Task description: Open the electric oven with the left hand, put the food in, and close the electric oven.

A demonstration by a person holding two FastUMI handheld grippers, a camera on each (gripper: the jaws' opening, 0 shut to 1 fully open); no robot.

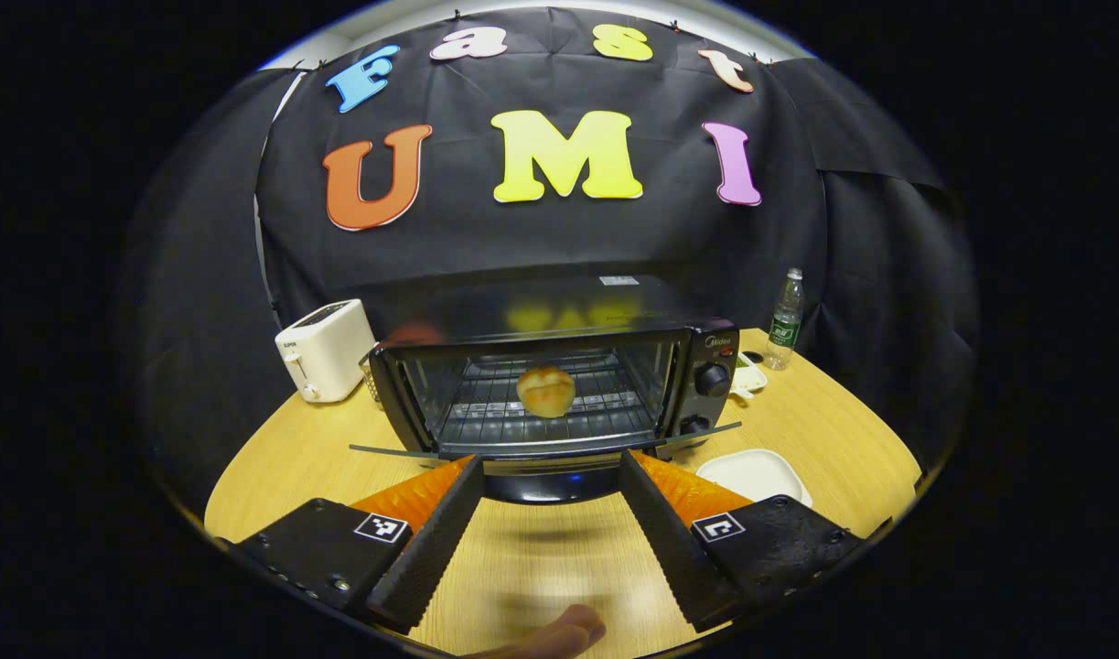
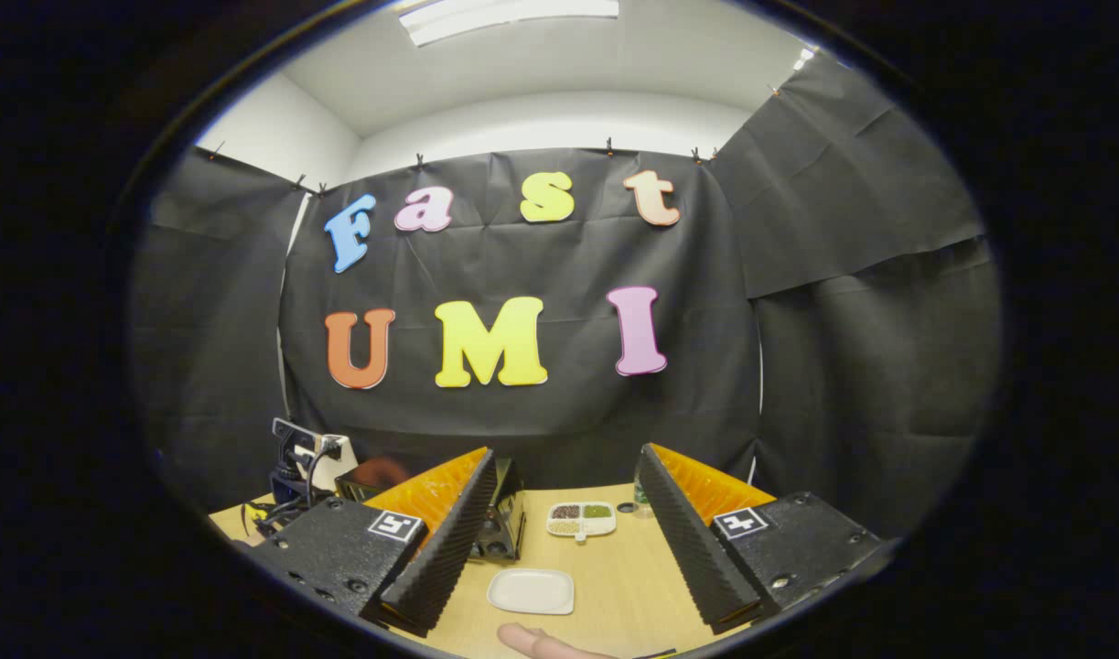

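Observation:
The black electric oven stands at the middle of the wooden table with its door folded down flat. A round golden bun rests on the wire rack inside. My left gripper is open just in front of the lowered door, one finger on each side of the dark door handle, without pressing it. My right gripper is open, held higher and to the right, with nothing between its fingers. A corner of the oven peeks out behind its left finger.
A white toaster stands left of the oven. A water bottle and a small divided dish sit at the back right. A bare white plate lies right of the oven. A person's fingertip shows at the bottom.

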